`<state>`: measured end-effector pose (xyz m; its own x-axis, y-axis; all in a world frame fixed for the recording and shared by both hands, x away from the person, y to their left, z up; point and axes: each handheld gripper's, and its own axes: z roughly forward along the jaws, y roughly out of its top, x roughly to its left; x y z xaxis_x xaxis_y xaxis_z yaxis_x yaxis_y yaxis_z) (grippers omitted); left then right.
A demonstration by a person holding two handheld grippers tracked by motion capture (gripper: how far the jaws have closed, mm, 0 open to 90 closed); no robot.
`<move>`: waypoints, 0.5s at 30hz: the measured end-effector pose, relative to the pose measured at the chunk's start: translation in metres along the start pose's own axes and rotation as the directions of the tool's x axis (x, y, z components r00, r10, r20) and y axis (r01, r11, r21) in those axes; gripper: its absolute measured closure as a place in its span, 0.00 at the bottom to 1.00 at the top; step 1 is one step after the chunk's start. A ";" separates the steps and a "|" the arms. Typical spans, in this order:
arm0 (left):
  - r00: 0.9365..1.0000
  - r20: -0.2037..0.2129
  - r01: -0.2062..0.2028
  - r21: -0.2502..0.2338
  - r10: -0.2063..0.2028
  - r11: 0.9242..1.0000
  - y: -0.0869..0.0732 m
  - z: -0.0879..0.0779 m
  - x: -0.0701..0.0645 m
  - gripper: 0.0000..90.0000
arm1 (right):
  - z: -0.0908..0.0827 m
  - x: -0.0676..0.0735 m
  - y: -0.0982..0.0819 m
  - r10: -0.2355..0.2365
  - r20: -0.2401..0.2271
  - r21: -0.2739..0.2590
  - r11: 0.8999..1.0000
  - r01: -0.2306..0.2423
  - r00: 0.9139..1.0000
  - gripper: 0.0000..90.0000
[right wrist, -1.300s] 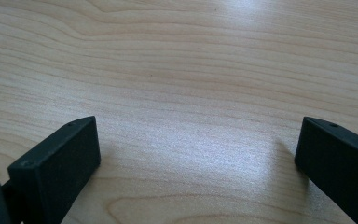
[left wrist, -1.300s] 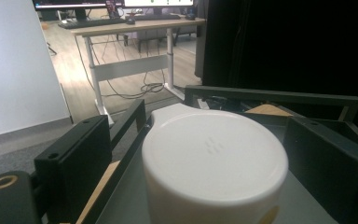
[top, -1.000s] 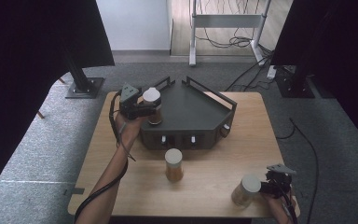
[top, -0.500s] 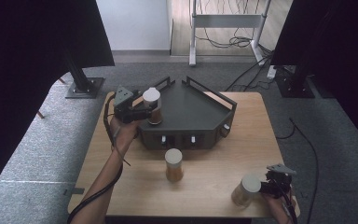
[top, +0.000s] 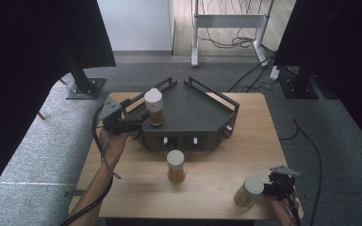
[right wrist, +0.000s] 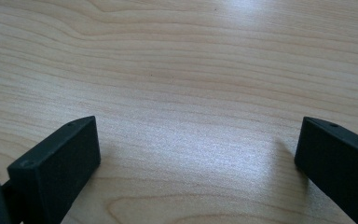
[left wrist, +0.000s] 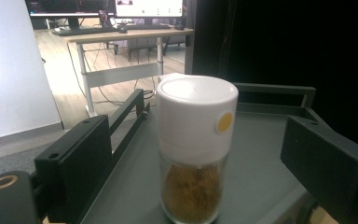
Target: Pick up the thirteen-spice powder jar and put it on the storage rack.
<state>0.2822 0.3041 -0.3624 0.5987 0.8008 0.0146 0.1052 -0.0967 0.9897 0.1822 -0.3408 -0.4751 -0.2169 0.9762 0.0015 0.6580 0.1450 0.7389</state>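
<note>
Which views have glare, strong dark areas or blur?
High view: black curtains make both upper corners very dark; the table is evenly lit. Left gripper view: the bright floor behind is washed out, the jar sharp, the near jaws soft. Right gripper view: a pale sheen on the wood, jaws slightly blurred.

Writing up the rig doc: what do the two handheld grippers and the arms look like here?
Both are black two-jaw units with flat, blocky rectangular pads. The left gripper carries a grey three-cornered plate on top, a black cable trails back along the forearm, and a brass-coloured ring sits near its jaw base. The right gripper has the same grey plate and a cable. Forearms are bare; no sleeves or gloves are in view.
</note>
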 end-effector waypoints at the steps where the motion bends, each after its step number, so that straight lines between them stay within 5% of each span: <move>1: 1.000 0.001 -0.004 0.000 0.004 1.000 -0.001 -0.002 0.000 0.10 | 0.000 0.000 0.000 0.000 0.000 0.000 1.000 0.000 1.000 0.00; 15: 1.000 0.030 0.004 -0.031 -0.003 1.000 -0.020 -0.058 -0.003 0.10 | 0.000 0.001 0.000 0.000 0.002 0.000 1.000 0.000 1.000 0.00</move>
<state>0.2325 0.3380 -0.3738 0.6220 0.7830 0.0078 0.0827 -0.0756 0.9937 0.1817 -0.3402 -0.4752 -0.2155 0.9765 0.0003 0.6581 0.1450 0.7388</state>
